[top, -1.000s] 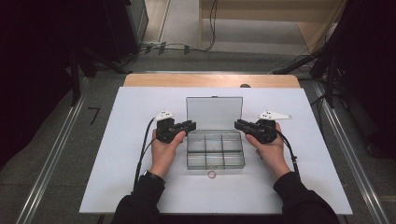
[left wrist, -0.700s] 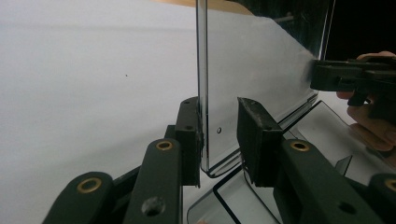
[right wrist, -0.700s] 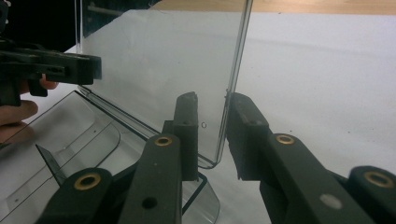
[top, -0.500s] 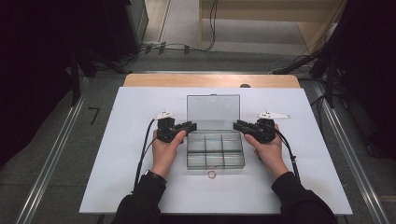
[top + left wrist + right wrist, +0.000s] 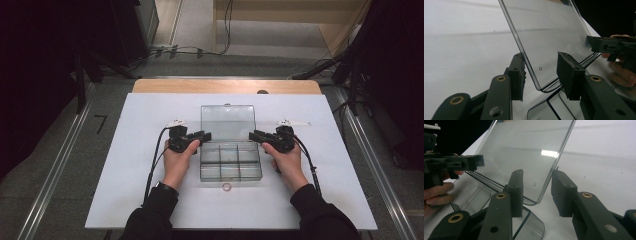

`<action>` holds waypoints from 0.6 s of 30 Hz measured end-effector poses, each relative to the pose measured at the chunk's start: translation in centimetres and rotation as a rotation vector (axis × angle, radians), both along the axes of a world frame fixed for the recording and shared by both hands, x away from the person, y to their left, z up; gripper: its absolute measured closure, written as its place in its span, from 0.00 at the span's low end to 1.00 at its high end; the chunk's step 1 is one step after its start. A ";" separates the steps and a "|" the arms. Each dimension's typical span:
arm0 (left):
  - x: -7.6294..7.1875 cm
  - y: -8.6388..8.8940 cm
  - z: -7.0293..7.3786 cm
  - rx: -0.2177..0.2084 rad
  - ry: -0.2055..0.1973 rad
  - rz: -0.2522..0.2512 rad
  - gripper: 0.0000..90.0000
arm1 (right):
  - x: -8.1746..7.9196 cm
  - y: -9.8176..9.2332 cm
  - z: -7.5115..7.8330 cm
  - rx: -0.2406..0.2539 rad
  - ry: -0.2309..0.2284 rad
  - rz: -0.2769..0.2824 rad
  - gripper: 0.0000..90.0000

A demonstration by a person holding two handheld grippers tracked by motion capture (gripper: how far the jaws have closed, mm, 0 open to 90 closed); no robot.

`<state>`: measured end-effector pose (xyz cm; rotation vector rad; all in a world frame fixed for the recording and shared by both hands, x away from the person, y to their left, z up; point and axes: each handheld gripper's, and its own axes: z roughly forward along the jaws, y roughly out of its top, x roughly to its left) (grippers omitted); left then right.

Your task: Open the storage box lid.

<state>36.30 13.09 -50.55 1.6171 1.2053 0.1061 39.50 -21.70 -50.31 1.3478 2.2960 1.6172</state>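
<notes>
While opening, both tools straddle lid [image 5: 228, 121] edges, pads clear.

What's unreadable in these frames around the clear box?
- Small ring on the table, high view: too small to identify.
- Box compartments, high view: contents unclear through glare.
- Lid top edge, left gripper view: cut off by the frame.
- Lid latch, high view: too small.

A white tabletop [image 5: 150, 150] lies on a wooden table [image 5: 225, 86]; grey floor [image 5: 55, 165] surrounds it, with cables [image 5: 190, 49] and dark furniture [image 5: 50, 40] behind.
</notes>
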 end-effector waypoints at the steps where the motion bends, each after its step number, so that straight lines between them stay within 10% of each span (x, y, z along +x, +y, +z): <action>1: 0.0 0.0 0.0 0.003 0.002 0.006 0.62 | 0.1 0.0 0.0 0.004 0.010 -0.005 0.65; 18: 0.0 0.1 -0.1 0.037 -0.004 0.027 0.50 | 0.4 -0.3 -0.3 0.021 0.074 -0.026 0.56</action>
